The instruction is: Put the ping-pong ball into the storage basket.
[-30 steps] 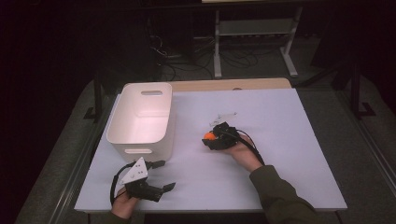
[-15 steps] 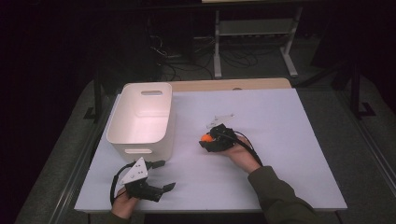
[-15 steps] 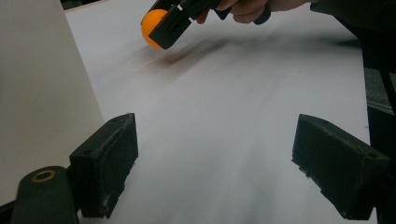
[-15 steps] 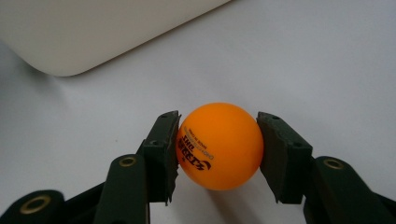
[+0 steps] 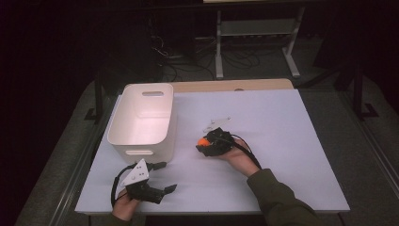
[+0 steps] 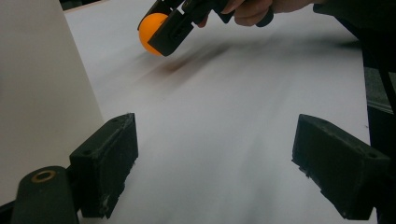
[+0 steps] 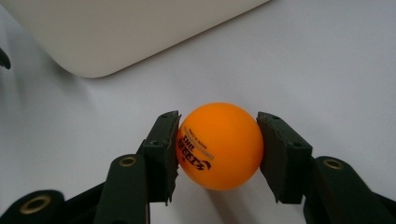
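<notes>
Since the earlier frames the right tongs have carried the orange ball a little way leftward across the bench, nearer the white bin, while the left tongs have kept their place at the near edge. In the right gripper view the ball sits squarely between the two black jaws, both pads pressed against its sides, so the right tongs are clamped on it; black lettering shows on its left face. The left gripper view puts the ball clear of the white surface with a dark shadow beneath it, which suggests it is lifted rather than resting. The left tongs stand wide apart with nothing between them, lying just off the near corner of the bin. As for progress, the pickup looks done and the carry is partway: the ball is close to the bin's long side but not yet above its rim. What seems left is to raise it over the wall, bring it above the opening and let go. From the high view the inside of the bin looks bare, with no ball or other item visible.
</notes>
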The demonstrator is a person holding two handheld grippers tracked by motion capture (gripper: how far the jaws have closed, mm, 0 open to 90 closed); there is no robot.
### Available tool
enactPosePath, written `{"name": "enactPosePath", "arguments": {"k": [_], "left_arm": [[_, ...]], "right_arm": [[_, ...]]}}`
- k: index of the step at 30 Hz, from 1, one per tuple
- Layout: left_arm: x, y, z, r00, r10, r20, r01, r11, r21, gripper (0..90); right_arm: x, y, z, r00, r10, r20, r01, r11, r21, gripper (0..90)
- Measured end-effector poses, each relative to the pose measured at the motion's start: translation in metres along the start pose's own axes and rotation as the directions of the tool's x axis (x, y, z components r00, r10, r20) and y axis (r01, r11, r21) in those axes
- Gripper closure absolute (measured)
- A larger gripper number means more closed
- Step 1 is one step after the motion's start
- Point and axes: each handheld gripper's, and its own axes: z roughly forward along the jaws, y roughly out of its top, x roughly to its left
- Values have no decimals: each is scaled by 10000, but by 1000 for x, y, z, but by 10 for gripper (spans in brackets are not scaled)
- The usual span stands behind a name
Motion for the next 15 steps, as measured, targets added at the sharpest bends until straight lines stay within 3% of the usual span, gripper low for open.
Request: {"name": "enactPosePath", "arguments": {"k": [15], "left_arm": [[0,0,0,10000,8,-1,-8,10000,-12,142]], "right_arm": [[13,4,3,9990,-263,-349,265,9996,49,499]]}}
